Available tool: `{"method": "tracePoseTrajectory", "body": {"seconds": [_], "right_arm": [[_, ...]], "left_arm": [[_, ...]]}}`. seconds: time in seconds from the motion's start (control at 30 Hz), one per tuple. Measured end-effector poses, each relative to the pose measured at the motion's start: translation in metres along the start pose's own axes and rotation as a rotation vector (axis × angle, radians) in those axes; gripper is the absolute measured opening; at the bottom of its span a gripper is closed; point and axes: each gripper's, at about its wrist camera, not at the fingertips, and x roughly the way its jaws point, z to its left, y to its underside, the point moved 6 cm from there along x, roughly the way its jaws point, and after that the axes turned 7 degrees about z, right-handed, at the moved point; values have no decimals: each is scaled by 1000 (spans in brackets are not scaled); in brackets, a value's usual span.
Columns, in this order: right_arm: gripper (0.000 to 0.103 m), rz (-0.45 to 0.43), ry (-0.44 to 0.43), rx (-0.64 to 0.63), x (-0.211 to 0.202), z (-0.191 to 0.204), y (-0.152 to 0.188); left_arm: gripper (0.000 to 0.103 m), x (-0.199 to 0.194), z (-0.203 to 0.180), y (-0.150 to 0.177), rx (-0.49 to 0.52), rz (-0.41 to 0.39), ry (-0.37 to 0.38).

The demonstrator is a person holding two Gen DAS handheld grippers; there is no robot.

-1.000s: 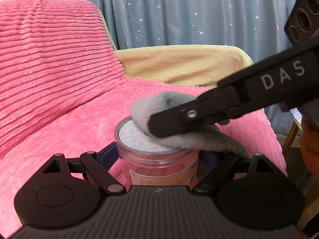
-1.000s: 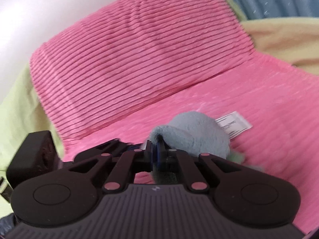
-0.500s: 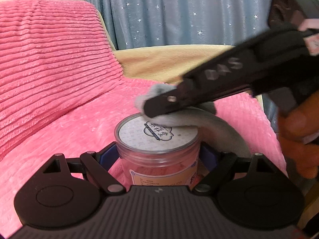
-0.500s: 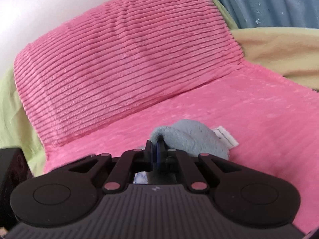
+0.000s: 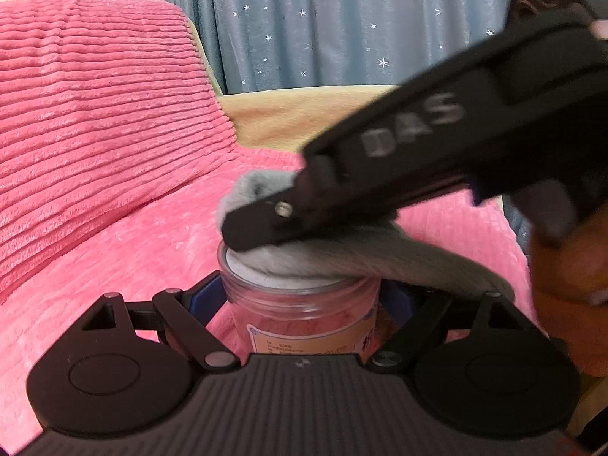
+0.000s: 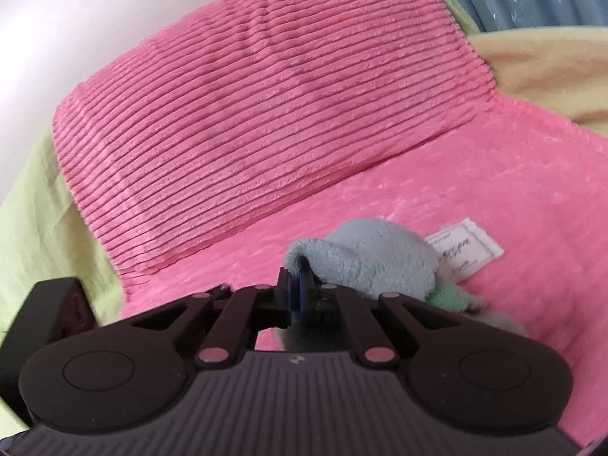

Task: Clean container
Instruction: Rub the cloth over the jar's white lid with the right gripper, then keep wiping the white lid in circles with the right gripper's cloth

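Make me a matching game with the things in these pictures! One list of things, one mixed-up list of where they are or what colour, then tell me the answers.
Things:
1. clear jar
2. grey cloth
3. curtain
4. white tag

Descriptions:
A. blue with little stars
B. pinched in the right gripper, lying on the jar's lid
C. clamped between the left gripper's fingers
D. sticking out from the cloth over the pink blanket

Pairs: 1-C, 2-B, 3-A, 4-D
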Motion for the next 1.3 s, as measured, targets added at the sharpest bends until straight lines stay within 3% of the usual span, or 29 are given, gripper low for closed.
{"method": "tracePoseTrajectory", "body": {"seconds": [0.17, 0.3, 1.3], "right_arm": [[1, -40, 77, -21, -1, -14, -6], [1, -29, 90, -5, -16, -24, -3], [1, 14, 14, 26, -36, -17, 9]], "left_arm": [[85, 0, -1, 0, 0, 0, 2], [86, 0, 0, 0, 1, 0, 3], [86, 0, 1, 0, 6, 2, 3]]}}
